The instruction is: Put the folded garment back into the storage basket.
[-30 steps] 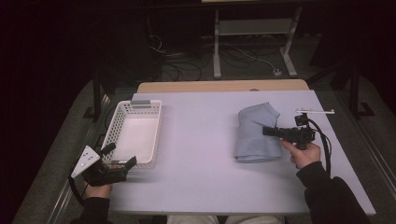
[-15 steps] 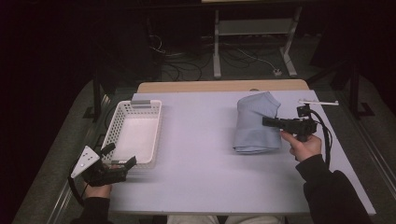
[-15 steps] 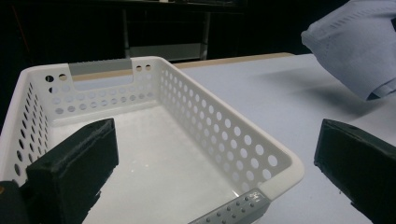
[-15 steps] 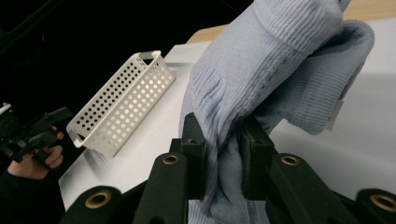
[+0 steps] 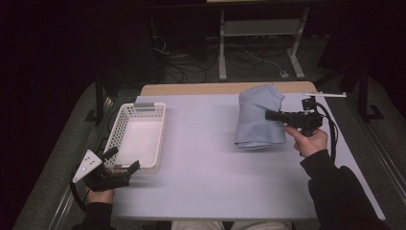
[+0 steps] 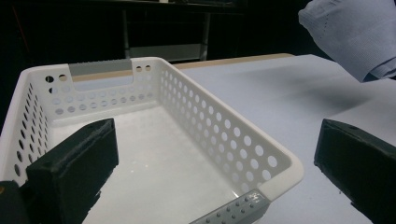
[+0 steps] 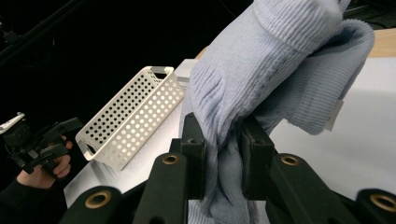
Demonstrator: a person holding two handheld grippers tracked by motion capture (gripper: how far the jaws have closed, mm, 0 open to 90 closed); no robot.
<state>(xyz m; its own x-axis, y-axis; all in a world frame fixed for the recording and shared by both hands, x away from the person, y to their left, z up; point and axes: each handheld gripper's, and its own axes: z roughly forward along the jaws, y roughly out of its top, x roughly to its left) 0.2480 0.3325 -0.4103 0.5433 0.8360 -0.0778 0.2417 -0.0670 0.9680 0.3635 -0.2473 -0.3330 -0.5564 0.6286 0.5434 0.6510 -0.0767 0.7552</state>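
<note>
While the folded sweater hangs from one pinch, a slip is the worry

With the white perforated basket (image 5: 136,136) as the mark, the light blue knit sweater (image 5: 258,117) is well to its right, its upper part raised off the grey table (image 5: 206,158) and its lower fold resting on it; the right gripper (image 5: 269,115) has its jaws clamped on a bunched fold, while the left gripper (image 5: 125,160) sits just at the basket's near corner with its jaws spread and nothing between them. I'd judge the thick knit could slide out of that narrow bite, or the folds could fall open and drag, or the hanging part could catch the basket's rim and tip it
</note>
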